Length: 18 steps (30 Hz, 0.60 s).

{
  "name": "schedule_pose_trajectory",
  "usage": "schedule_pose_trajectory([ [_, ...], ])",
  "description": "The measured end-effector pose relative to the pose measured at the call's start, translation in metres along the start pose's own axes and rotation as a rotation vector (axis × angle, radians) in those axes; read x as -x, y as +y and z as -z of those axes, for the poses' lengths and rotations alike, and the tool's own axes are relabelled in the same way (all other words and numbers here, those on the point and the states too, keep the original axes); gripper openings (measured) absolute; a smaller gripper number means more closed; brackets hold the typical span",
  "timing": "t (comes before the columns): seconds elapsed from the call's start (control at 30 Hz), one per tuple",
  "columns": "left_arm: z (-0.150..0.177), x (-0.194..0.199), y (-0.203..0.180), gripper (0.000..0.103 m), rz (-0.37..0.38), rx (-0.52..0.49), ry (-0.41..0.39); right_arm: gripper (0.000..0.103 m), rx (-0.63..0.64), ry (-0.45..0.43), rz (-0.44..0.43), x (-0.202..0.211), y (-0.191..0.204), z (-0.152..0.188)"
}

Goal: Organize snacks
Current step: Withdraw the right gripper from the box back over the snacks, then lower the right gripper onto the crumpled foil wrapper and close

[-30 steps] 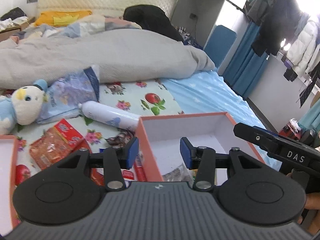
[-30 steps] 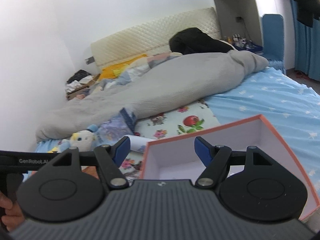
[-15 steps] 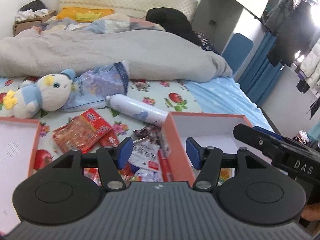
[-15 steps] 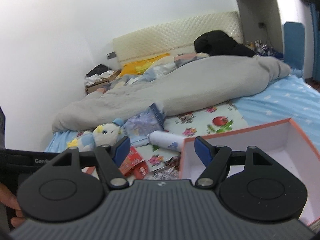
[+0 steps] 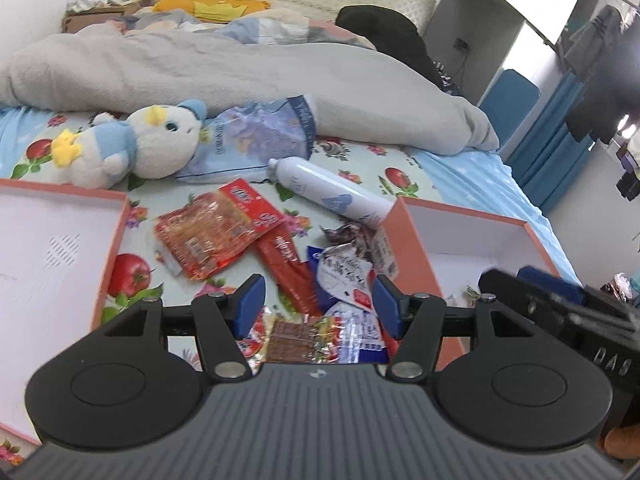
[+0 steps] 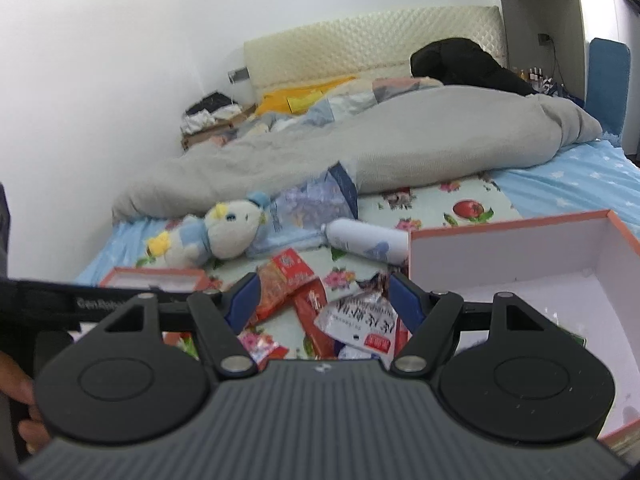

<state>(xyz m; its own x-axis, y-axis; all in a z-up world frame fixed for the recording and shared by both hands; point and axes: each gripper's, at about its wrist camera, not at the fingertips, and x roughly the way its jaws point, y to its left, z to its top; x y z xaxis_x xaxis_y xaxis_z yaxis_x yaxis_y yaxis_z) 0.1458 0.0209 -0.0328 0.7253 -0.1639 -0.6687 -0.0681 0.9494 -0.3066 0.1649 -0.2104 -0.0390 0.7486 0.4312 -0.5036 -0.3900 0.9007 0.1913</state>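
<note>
In the left wrist view, the shallow orange-edged box lid [image 5: 60, 248] lies at nine o'clock, white inside and bare as far as the frame shows. At about ten o'clock sits a plush penguin toy [image 5: 136, 148], with a pale blue foil bag [image 5: 256, 140] just beside it. In the centre lies the snack pile: a red spicy-strip packet [image 5: 216, 232], a long red sachet [image 5: 288, 268], a white-and-silver pouch [image 5: 344, 276], and a small clear-wrapped snack [image 5: 308, 338] at six o'clock. A white spray can [image 5: 328, 196] lies at one o'clock, its base touching the corner of the deeper orange box [image 5: 412, 248] at three o'clock.

The left gripper [image 5: 316, 304] hangs over the pile, jaws spread with nothing between them. The right gripper [image 6: 320, 300], seen in its own view, is likewise spread and empty, above the white pouch.

This looks like the reach for a packet. Whether the deep box already holds some is hard to tell; only scraps show near its floor. Next, one gripper must drop onto a single packet edge, pinch it, and carry it to the box at three o'clock.
</note>
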Motion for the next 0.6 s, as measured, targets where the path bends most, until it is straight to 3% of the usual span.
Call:
schedule_pose_trajectory([
  [0.13, 0.006, 0.008, 0.013, 0.065, 0.009, 0.016, -0.007, 0.073, -0.004, 0.031, -0.022, 0.001, 0.012, 0.013],
  [0.47, 0.037, 0.014, 0.038, 0.065, 0.032, 0.067, 0.014, 0.073, 0.005, 0.004, 0.039, 0.015, 0.032, 0.029],
  [0.6, 0.050, 0.007, 0.051, 0.074, 0.037, 0.105, 0.045, 0.073, 0.034, 0.028, 0.030, 0.012, 0.040, 0.034],
])
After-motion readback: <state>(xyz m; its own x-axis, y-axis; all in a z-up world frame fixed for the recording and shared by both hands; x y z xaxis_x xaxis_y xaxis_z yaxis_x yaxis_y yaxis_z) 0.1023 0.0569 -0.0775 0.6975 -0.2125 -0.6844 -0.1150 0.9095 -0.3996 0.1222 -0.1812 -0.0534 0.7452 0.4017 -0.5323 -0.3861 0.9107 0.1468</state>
